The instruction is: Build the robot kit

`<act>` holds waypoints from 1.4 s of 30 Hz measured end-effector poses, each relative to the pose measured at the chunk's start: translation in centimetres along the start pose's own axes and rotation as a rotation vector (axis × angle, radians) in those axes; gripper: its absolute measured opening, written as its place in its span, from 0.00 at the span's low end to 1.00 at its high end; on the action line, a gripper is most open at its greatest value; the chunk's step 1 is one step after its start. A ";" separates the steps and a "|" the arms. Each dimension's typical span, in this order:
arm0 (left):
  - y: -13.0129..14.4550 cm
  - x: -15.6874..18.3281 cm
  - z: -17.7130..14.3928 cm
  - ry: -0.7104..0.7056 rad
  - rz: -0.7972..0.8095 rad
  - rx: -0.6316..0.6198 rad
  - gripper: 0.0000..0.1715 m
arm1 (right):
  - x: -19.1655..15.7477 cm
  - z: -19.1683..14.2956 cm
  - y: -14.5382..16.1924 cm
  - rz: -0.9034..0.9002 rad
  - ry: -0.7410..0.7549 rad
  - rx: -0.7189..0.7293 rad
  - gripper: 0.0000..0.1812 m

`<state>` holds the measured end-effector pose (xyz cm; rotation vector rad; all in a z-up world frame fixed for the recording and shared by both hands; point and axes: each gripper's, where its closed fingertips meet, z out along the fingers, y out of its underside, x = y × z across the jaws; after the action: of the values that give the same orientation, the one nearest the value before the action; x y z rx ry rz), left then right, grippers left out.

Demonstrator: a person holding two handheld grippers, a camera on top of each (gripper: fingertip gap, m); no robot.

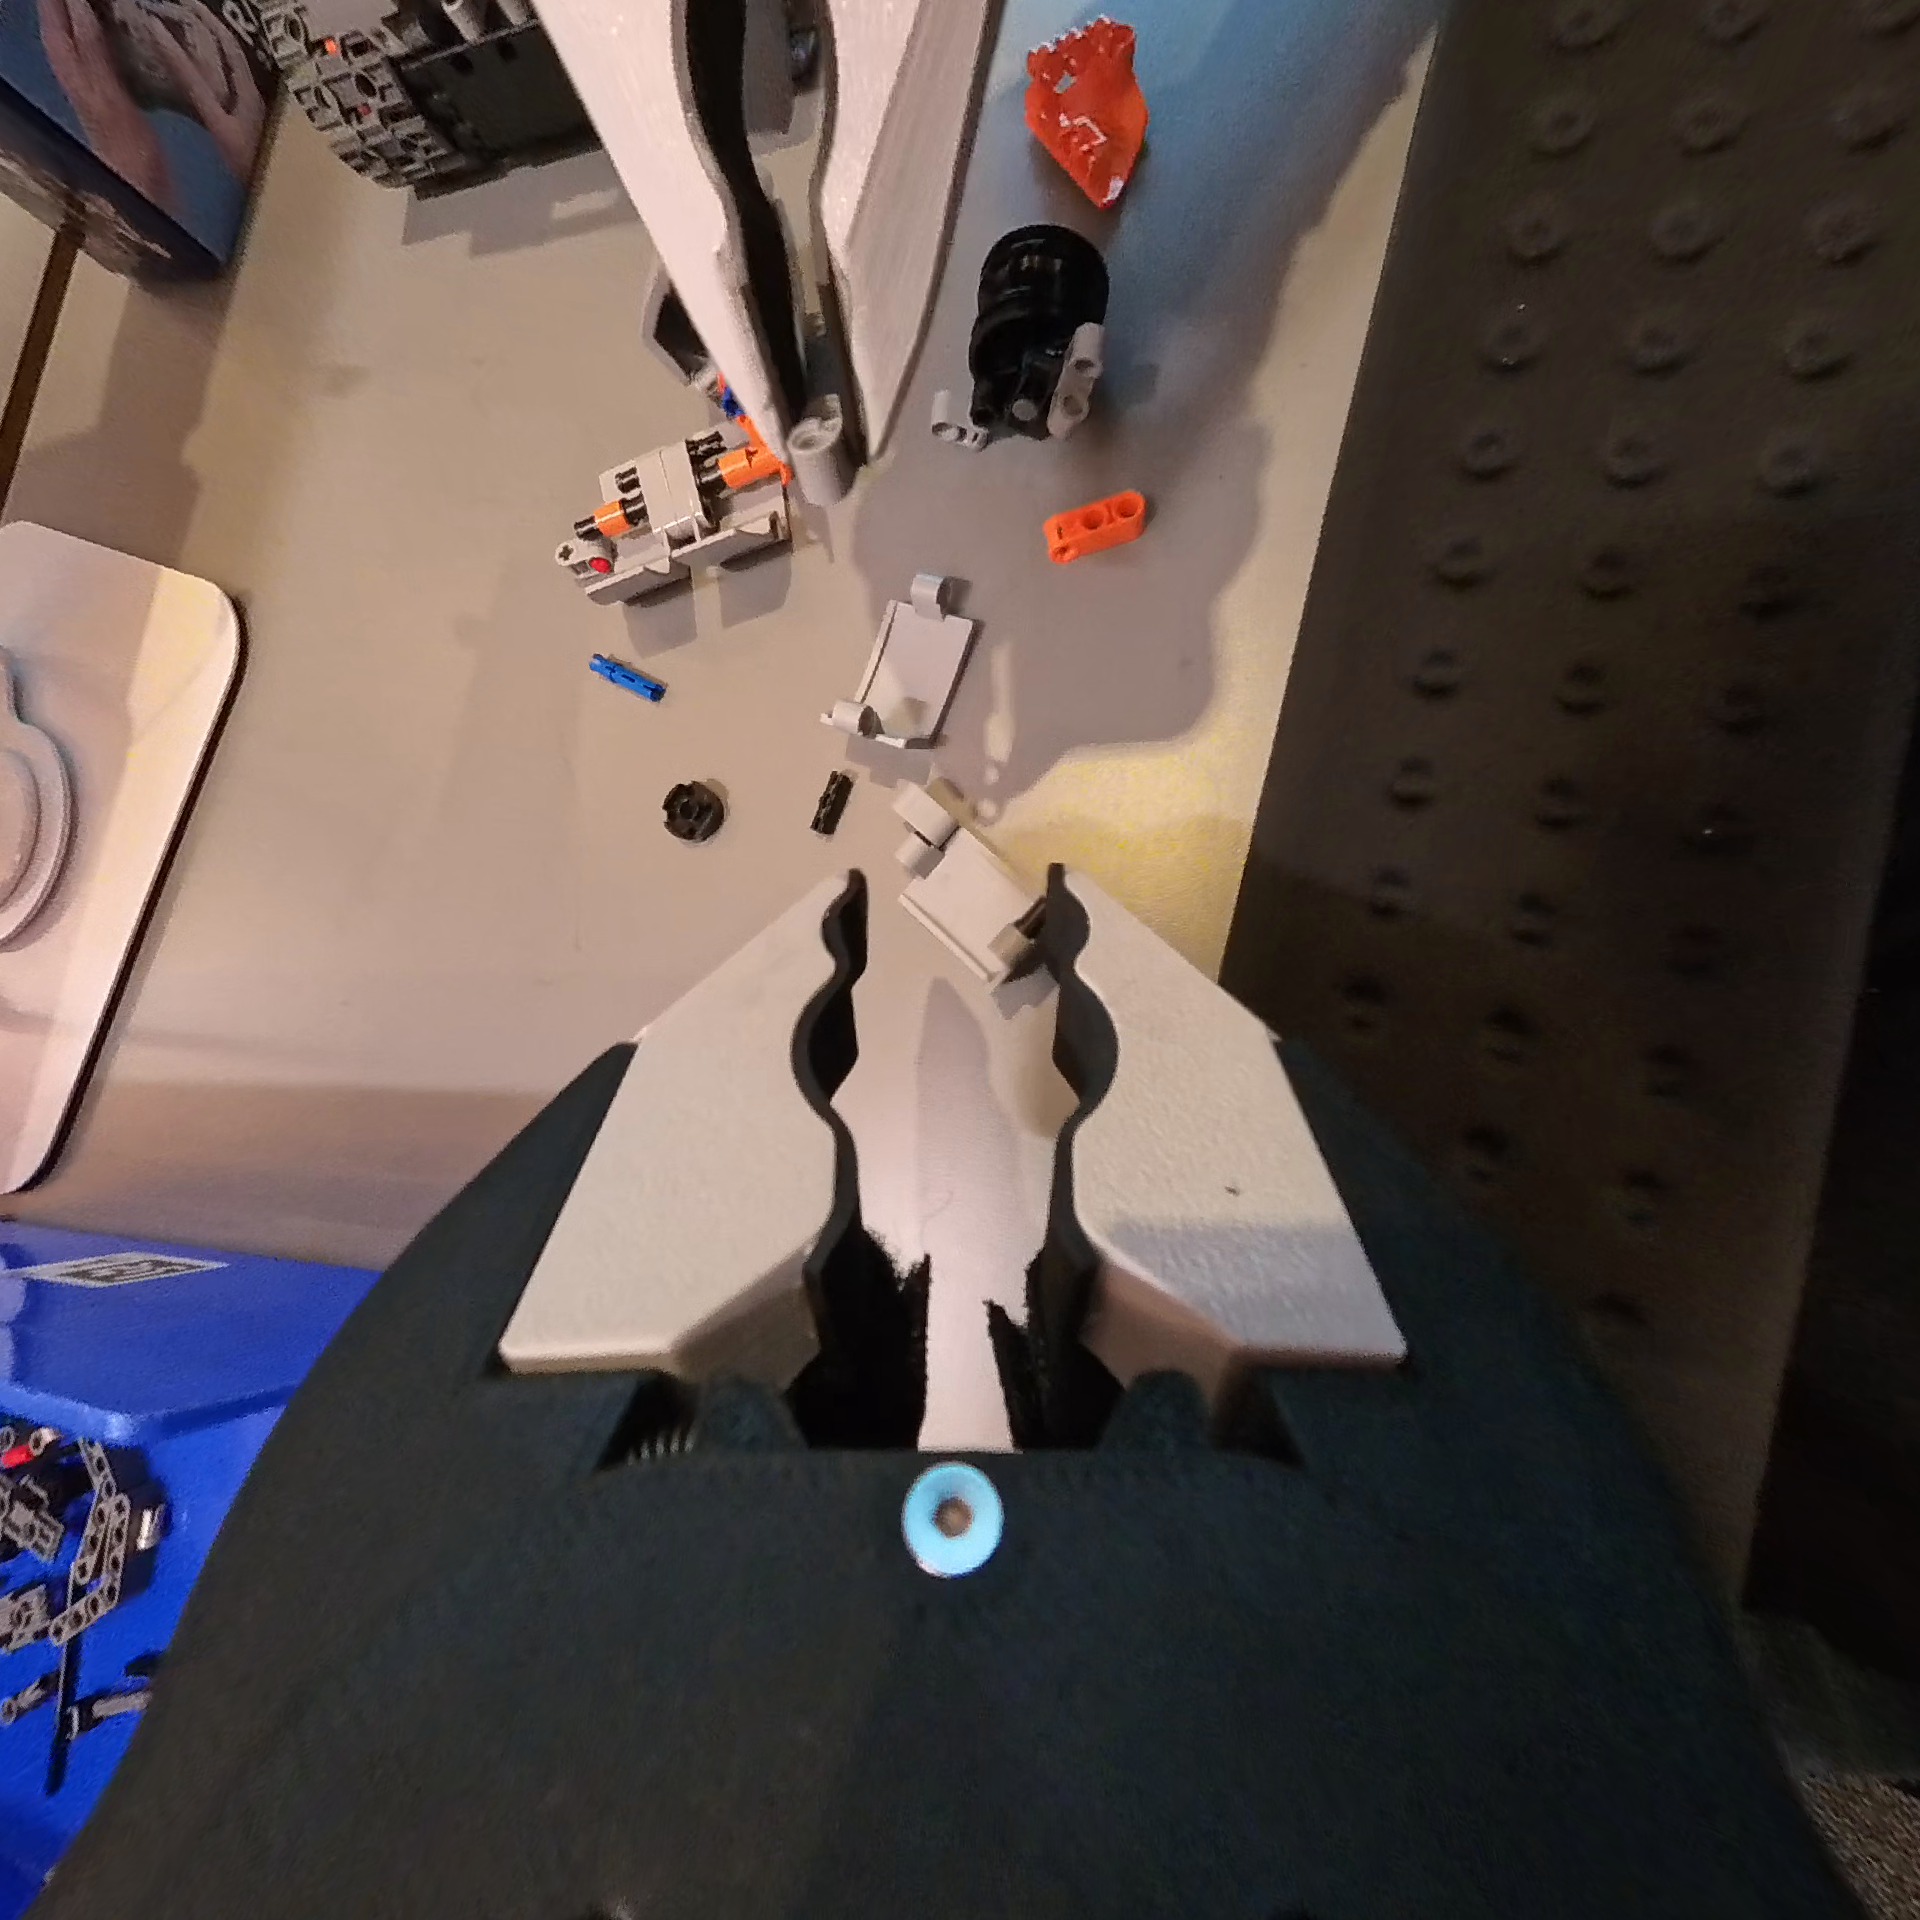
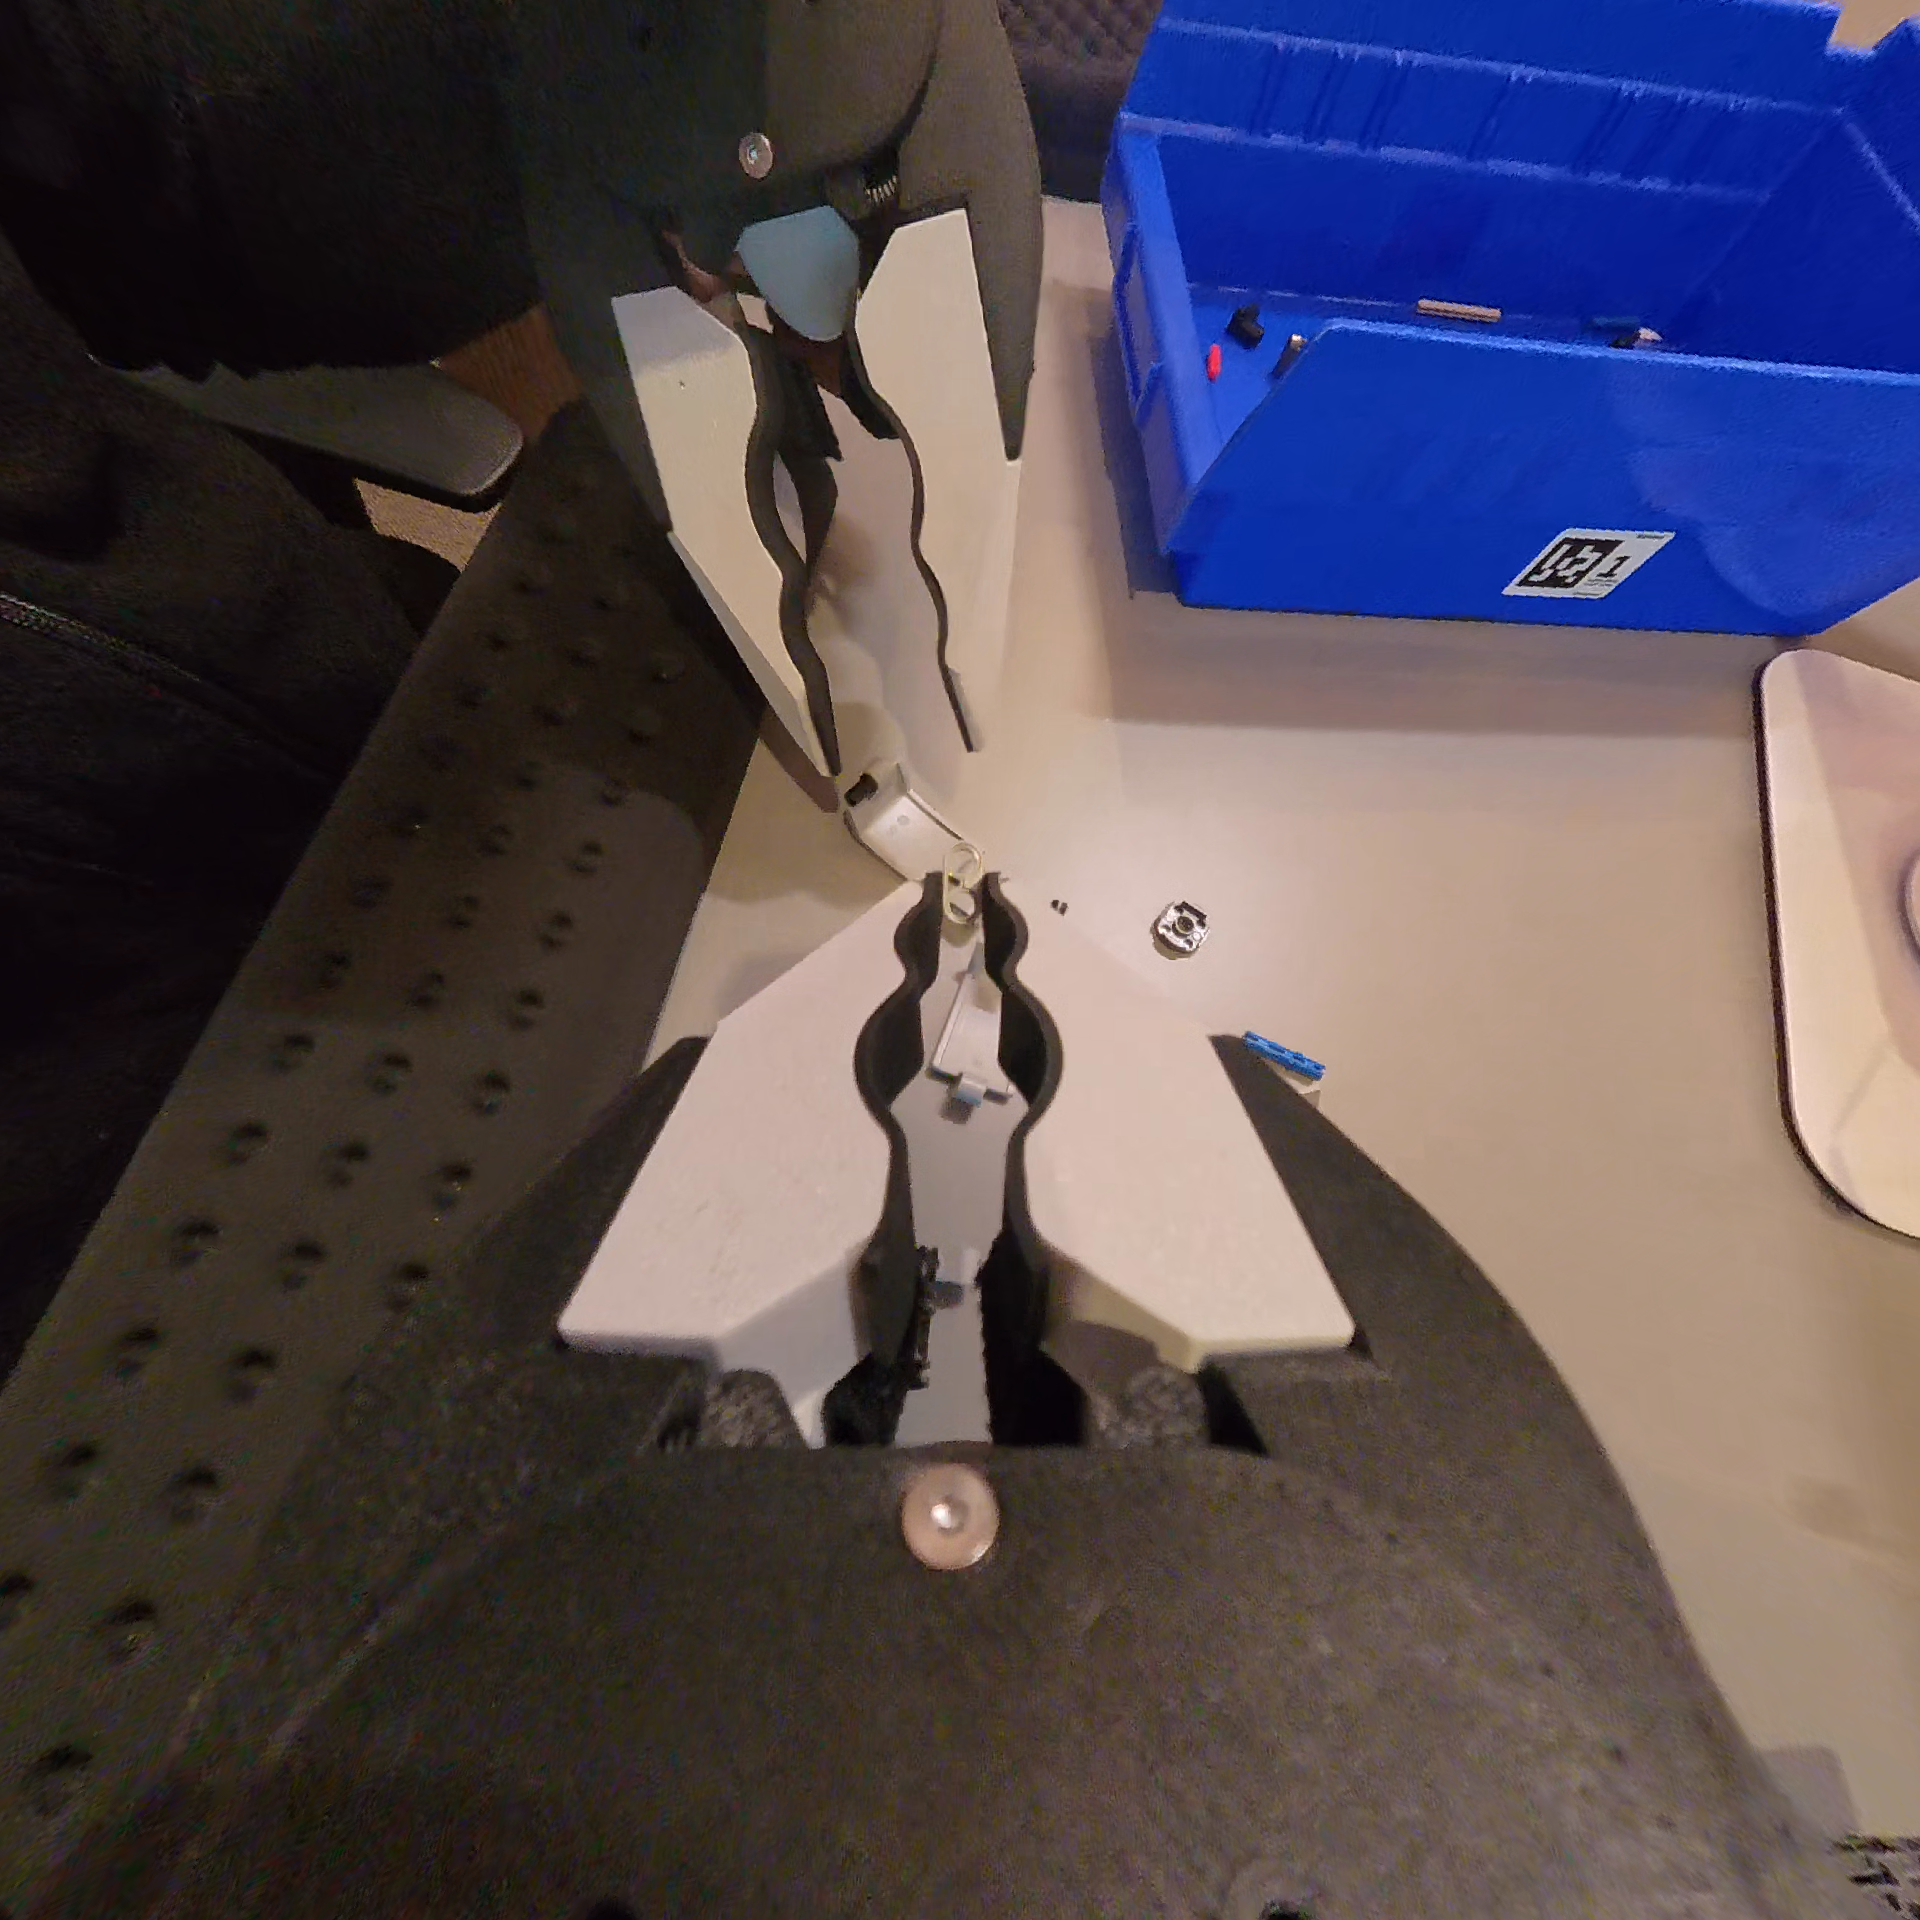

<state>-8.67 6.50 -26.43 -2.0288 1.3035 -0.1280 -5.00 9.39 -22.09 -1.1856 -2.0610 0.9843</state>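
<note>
Two grippers meet over a pale table (image 1: pixel 416 831). The left gripper (image 1: pixel 954 878) has its fingers apart; one grey curved panel (image 1: pixel 961 909) lies at its tips, a small peg on the panel's end touching the inner edge of one finger while the other finger stands clear. The right gripper (image 2: pixel 961 883) has its fingers nearly together, pinching one small grey connector (image 1: pixel 821 457) at the very tips, just above the table.

There are two grey curved panels in all: the second panel (image 1: pixel 914 675) lies loose between the two grippers, flat and thin with a loop at each end.

The rest come one of each:
- a grey block (image 1: pixel 681 520) with orange and black bits, just beside the right gripper's tips
- a black wheel piece (image 1: pixel 1029 332)
- an orange shell (image 1: pixel 1086 125)
- a short orange beam (image 1: pixel 1091 525) with holes
- a blue pin (image 1: pixel 627 677)
- a black round stud (image 1: pixel 694 808)
- a small black pin (image 1: pixel 831 802)

One blue bin (image 2: pixel 1455 468) holds a few small parts, one white board (image 2: pixel 1829 935) lies at the table's edge, and a black dimpled mat (image 1: pixel 1558 623) runs along the side
</note>
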 end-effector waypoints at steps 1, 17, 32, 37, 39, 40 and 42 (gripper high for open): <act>0.0 0.1 -0.1 0.002 0.003 -0.002 0.19 | 0.0 0.0 0.0 0.000 0.002 0.001 0.03; 1.9 1.6 1.3 0.106 0.028 -0.061 0.05 | -0.3 0.3 0.3 -0.016 -0.008 -0.022 0.03; -5.1 -1.1 -0.4 -0.052 -0.087 0.288 0.03 | 0.3 -0.9 -2.7 0.208 -0.119 0.254 0.03; -7.4 -2.0 -1.5 -0.068 -0.142 0.404 0.03 | 0.2 -1.9 -4.0 0.251 -0.166 0.361 0.03; -8.1 -2.5 -2.0 -0.076 -0.176 0.451 0.03 | 0.3 -2.3 -4.4 0.275 -0.186 0.399 0.03; -8.3 -2.5 -2.1 -0.056 -0.192 0.463 0.03 | 0.2 -2.5 -4.6 0.287 -0.200 0.419 0.02; -8.7 -2.8 -2.3 -0.057 -0.213 0.493 0.03 | 0.3 -2.7 -4.9 0.311 -0.214 0.452 0.02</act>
<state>-4.40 9.72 -18.68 -1.7207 0.9061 -0.4419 -5.39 8.90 -16.52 -1.2104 -1.6941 1.6848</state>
